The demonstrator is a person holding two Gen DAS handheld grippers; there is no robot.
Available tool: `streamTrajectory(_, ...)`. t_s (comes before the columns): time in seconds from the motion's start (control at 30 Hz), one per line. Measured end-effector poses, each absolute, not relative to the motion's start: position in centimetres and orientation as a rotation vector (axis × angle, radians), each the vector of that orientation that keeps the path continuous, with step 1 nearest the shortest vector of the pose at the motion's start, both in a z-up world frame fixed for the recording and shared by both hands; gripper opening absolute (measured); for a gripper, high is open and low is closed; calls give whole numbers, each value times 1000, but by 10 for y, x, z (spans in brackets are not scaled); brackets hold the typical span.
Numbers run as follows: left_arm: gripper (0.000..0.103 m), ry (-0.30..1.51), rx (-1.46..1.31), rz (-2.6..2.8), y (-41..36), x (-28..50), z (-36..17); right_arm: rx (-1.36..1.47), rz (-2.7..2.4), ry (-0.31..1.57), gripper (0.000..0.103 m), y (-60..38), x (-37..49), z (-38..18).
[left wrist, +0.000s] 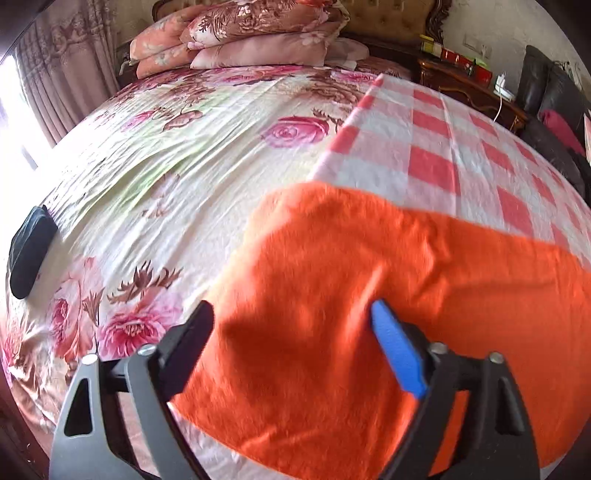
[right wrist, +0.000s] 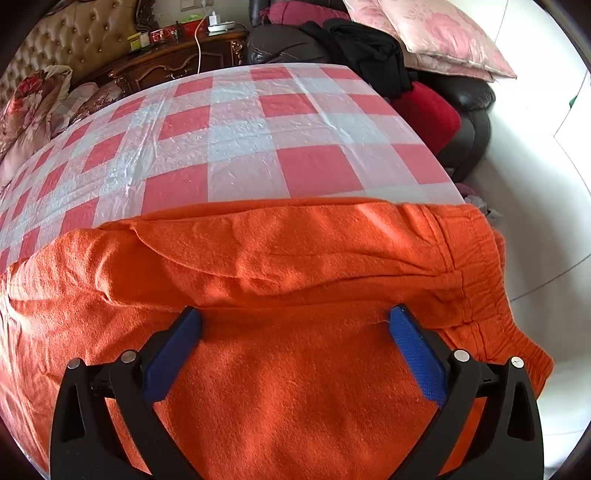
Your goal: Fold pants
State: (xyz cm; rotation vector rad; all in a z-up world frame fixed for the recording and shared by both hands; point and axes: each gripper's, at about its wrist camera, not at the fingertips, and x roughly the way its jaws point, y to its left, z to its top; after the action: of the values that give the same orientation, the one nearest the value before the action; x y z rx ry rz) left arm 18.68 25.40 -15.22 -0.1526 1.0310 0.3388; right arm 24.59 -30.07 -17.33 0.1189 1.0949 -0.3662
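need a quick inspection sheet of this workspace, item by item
surface: bed with a flowered sheet; a red and white checked cloth is spread over part of it.
job's things: orange pants lie across the checked cloth, waistband at the bed's edge.
clutter: dark pouch on the sheet; stacked pillows by the headboard.
grippers: left gripper and right gripper both open over the pants, fingers apart, gripping nothing.
cables: white charger cable hangs down the nightstand.
surroundings: curtains, dark sofa with clothes and cushions.
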Motion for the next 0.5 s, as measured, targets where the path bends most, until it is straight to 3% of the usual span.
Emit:
streamTrajectory(0.1,85,968,-108,248,242,208,-139,51,-432,1057,98,-285,233,-158)
streamTrajectory(0.17,85,990,-74,197,234,226,-142,151,-322,1016,98,-270,217,-147)
streamTrajectory(0.27,86,1025,7,220,231,240,-153,84,-216,1007,98,-227,193,-143)
streamTrajectory(0.3,91,1024,8,233,238,239,-155,69,-191,1012,98,-217,188,-145)
streamTrajectory(0.5,88,1010,-57,401,296,200,-152,-48,-157,1124,98,-193,154,-172)
